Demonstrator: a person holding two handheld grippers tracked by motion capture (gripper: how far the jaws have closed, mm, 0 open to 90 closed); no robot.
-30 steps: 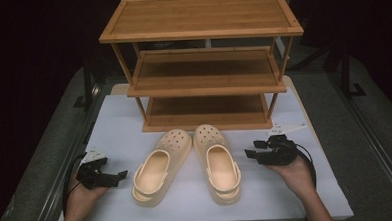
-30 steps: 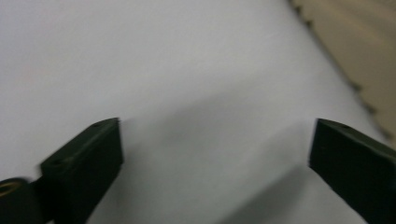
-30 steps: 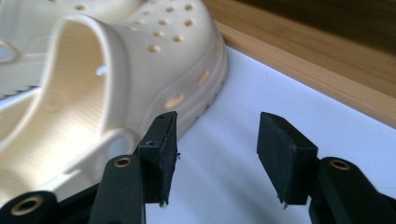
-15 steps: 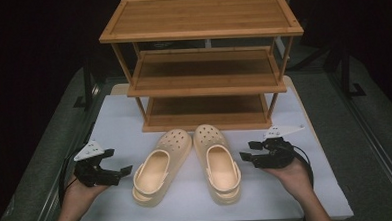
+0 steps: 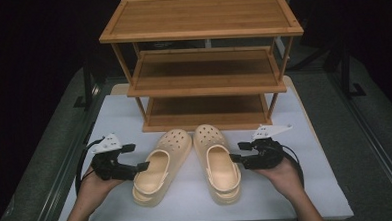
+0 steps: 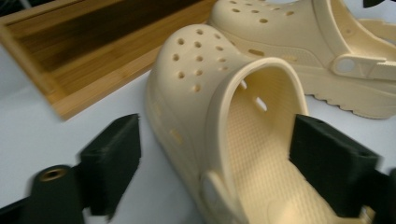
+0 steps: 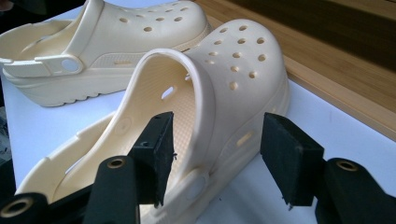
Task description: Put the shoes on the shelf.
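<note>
Clogs sit side by side on the white table [image 5: 114, 119], just near of the bamboo shoe rack [image 5: 202, 65], toes pointing far and heels toward you. Your left gripper [image 5: 133, 158] stands wide open at the left clog [image 5: 161, 164]: in the left gripper view one pad [image 6: 112, 158] is outside the clog's left wall and the other is over its footbed, so the jaws straddle that sidewall without pressing on it. Your right gripper [image 5: 238, 153] is also open at the right clog [image 5: 219, 162]; in the right gripper view one pad [image 7: 156, 151] is inside the opening and the other stands outside the right wall, clear of it. Neither gripper has hold of anything. Each clog's heel strap lies back around the heel. The left clog is turned a little, its toe leaning toward the right clog, and the two toes nearly meet in front of the rack's lowest shelf.
</note>
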